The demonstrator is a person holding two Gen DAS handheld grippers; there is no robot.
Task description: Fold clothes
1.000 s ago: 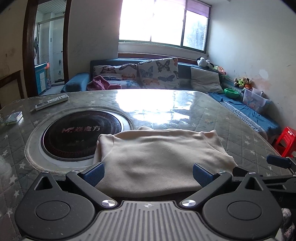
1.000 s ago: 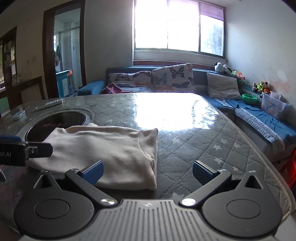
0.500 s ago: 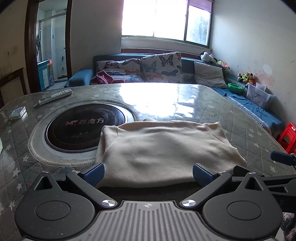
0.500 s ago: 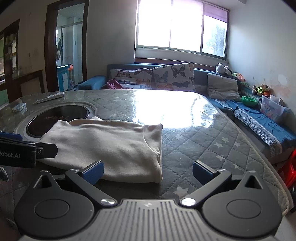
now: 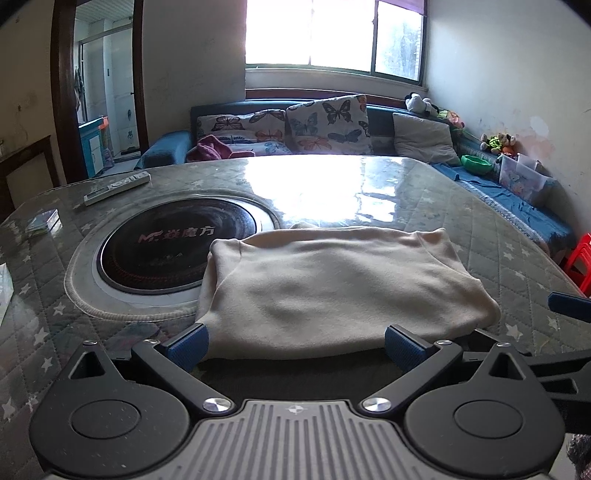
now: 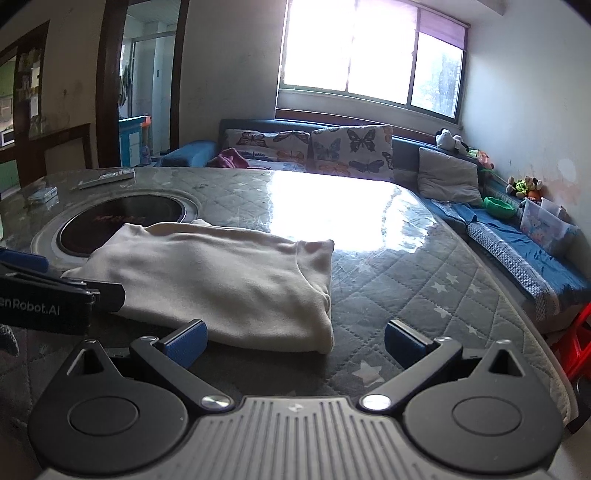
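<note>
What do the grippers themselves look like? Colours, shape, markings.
Both match: left gripper and right gripper have black angled fingers tipped with ribbed blue pads, silver pivot screws, two round black housings and a grey ribbed centre plate. White lettering reading "enRobot.AI" shows on the left gripper's side in the right wrist view. No cables visible.

Overexposed daylight from the window [image 5: 332, 35] glares off the table [image 6: 332, 195]; interior dim, fisheye edges curved and dark.

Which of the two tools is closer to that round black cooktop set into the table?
Left. The left tool sits at the folded cream garment's near edge, with the round black cooktop just ahead to its left. The right tool is by the garment's far corner.
</note>
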